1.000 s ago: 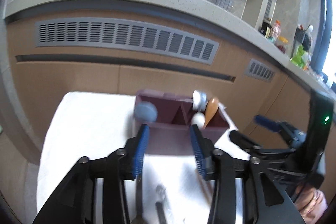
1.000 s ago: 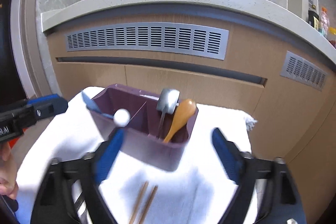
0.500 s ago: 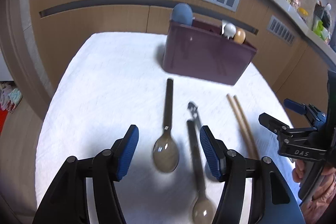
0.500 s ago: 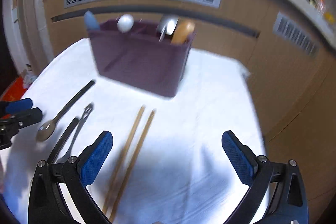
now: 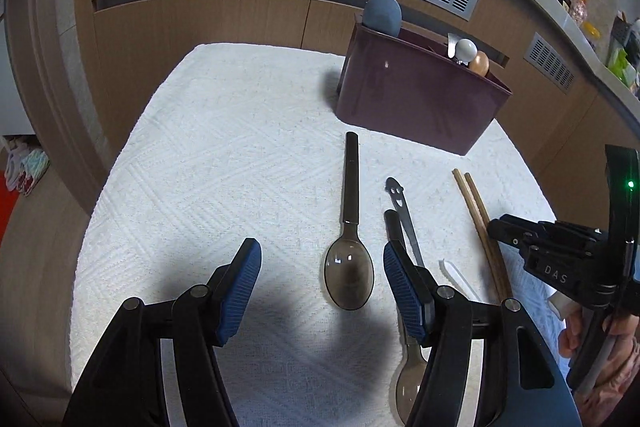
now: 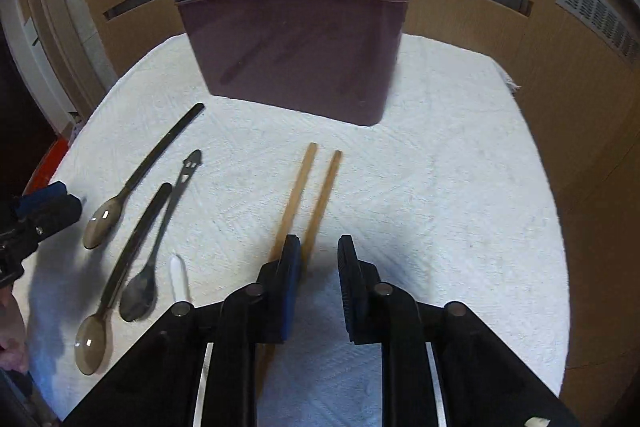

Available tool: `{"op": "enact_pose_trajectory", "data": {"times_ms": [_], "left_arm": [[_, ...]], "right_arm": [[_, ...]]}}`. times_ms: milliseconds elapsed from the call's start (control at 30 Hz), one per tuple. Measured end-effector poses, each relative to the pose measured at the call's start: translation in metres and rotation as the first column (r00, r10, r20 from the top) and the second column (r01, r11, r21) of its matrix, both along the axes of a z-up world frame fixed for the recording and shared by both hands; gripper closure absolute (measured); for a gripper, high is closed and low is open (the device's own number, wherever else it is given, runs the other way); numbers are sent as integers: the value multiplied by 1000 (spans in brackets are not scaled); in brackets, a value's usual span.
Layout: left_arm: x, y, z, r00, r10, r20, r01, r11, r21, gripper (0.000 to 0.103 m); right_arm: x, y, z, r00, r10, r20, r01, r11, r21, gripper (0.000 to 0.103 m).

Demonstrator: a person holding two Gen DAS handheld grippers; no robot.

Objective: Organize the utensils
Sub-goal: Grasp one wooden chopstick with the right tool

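Wooden chopsticks [image 6: 310, 195] are lying on the towel-covered surface [image 6: 440, 187] before the maroon utensil caddy [image 6: 296, 47]. The right gripper [image 6: 319, 263], jaws just narrowing, is closing around one chopstick, not yet clamping; the left gripper [image 5: 322, 267] is hovering unclenched over a translucent spoon [image 5: 349, 267].

The left gripper [image 5: 322, 281] is hovering with fingers [image 5: 240, 285] apart over the smoky spoon [image 5: 349, 247], nothing between them touching. The maroon holder [image 5: 416, 103] is standing near the table's [image 5: 200, 167] far edge; chopsticks [image 5: 478, 223] are lying toward its right edge.
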State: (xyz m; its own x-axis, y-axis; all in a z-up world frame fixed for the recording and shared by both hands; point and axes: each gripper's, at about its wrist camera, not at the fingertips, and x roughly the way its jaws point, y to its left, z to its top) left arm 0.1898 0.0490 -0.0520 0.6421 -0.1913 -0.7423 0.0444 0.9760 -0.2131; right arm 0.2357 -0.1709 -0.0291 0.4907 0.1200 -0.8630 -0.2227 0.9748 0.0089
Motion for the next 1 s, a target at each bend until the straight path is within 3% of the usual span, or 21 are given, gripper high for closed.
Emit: {"op": "enact_pose_trajectory", "data": {"times_ms": [367, 600, 833, 1000], "left_arm": [[0, -8, 1, 999, -25, -21, 25, 1000, -5, 38], [-5, -21, 6, 997, -80, -13, 80, 997, 4, 38], [-16, -29, 0, 994, -111, 15, 110, 992, 66, 45], [-10, -30, -21, 997, -74, -27, 77, 985, 151, 45]], "right_arm": [[3, 0, -4, 999, 15, -33, -15, 1000, 22, 96], [-13, -29, 14, 999, -33, 21, 32, 999, 43, 98], [-23, -41, 20, 998, -41, 40, 38, 997, 67, 98], [-24, -39, 18, 999, -30, 38, 26, 996, 84, 98]]}}
